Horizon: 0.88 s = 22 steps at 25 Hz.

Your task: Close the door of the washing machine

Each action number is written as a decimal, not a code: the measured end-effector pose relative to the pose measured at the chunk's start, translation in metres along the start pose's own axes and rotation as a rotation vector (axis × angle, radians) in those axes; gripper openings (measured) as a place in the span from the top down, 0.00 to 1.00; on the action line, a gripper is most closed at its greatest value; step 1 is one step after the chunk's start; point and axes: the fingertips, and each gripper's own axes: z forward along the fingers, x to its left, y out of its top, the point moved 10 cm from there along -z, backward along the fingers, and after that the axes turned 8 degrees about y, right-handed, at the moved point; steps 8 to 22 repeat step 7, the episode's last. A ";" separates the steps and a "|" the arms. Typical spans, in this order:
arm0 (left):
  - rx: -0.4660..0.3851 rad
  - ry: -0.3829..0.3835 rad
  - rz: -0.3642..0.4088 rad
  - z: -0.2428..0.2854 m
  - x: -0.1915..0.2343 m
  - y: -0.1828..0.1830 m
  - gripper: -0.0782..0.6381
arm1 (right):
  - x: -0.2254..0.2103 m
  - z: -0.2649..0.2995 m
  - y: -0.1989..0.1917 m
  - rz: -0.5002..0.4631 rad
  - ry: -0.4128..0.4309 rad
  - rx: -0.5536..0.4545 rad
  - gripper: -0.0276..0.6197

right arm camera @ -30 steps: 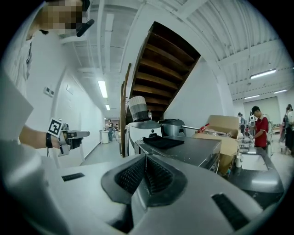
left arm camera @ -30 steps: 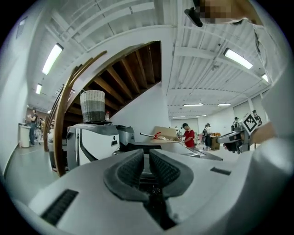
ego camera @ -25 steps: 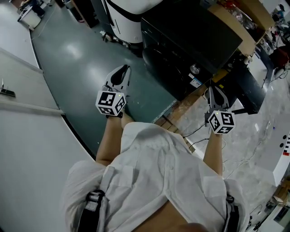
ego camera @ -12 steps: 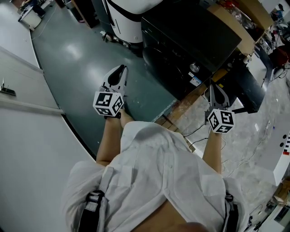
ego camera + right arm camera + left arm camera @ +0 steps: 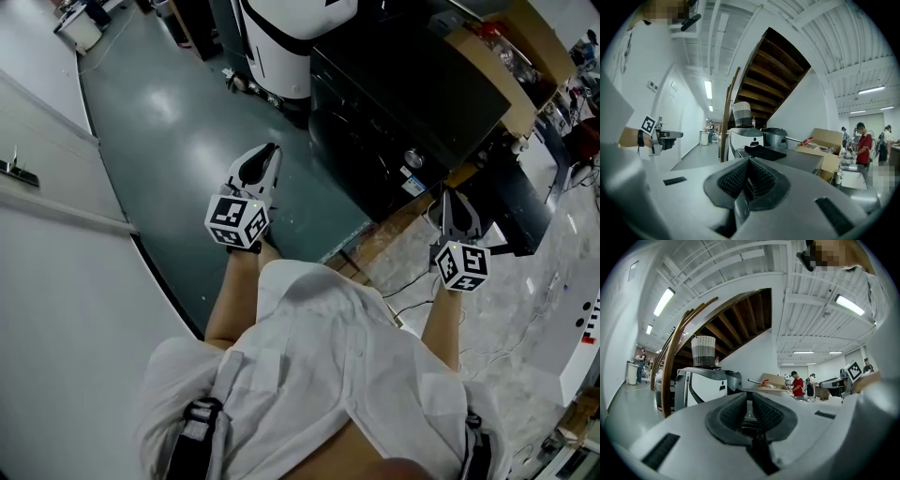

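Note:
A black washing machine (image 5: 403,94) with a round knob (image 5: 413,157) on its front panel stands ahead of me; its door does not show clearly. My left gripper (image 5: 269,150) hovers over the green floor to the machine's left, jaws shut with nothing between them. My right gripper (image 5: 446,194) hangs near the machine's right front corner, also shut and empty. In the left gripper view the left gripper (image 5: 749,398) points level at a white and black appliance (image 5: 701,385). In the right gripper view the right gripper (image 5: 749,165) faces the machine's dark top (image 5: 792,159).
A white and black appliance (image 5: 291,37) stands left of the black machine, with a woven basket (image 5: 703,350) on top. A cardboard box (image 5: 506,56) sits behind the machine. Cables (image 5: 412,281) lie on the pale floor. A white wall (image 5: 56,281) runs along the left. People stand in the background.
The head view has shifted slightly. Both grippers stay about where they were, with jaws unchanged.

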 end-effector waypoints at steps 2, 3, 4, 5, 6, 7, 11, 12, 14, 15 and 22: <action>0.002 0.000 -0.001 -0.002 0.001 0.000 0.83 | 0.002 0.001 0.001 -0.003 0.003 0.002 0.92; 0.002 0.002 -0.003 -0.003 0.002 0.000 0.83 | 0.003 0.001 0.000 -0.005 0.005 0.003 0.92; 0.002 0.003 -0.005 -0.003 0.002 0.000 0.83 | 0.003 0.001 0.000 -0.005 0.005 0.005 0.92; 0.004 0.005 -0.008 -0.004 0.003 -0.001 0.83 | 0.004 0.001 -0.001 -0.006 0.006 0.007 0.92; 0.005 0.007 -0.011 -0.004 0.003 -0.002 0.83 | 0.004 0.001 -0.001 -0.006 0.006 0.010 0.92; 0.007 0.008 -0.014 -0.005 0.003 -0.004 0.83 | 0.004 0.000 -0.002 -0.006 0.006 0.012 0.92; 0.007 0.008 -0.014 -0.005 0.003 -0.004 0.83 | 0.004 0.000 -0.002 -0.006 0.006 0.012 0.92; 0.007 0.008 -0.014 -0.005 0.003 -0.004 0.83 | 0.004 0.000 -0.002 -0.006 0.006 0.012 0.92; 0.007 0.008 -0.014 -0.005 0.003 -0.004 0.83 | 0.004 0.000 -0.002 -0.006 0.006 0.012 0.92; 0.007 0.008 -0.014 -0.005 0.003 -0.004 0.83 | 0.004 0.000 -0.002 -0.006 0.006 0.012 0.92; 0.007 0.008 -0.014 -0.005 0.003 -0.004 0.83 | 0.004 0.000 -0.002 -0.006 0.006 0.012 0.92</action>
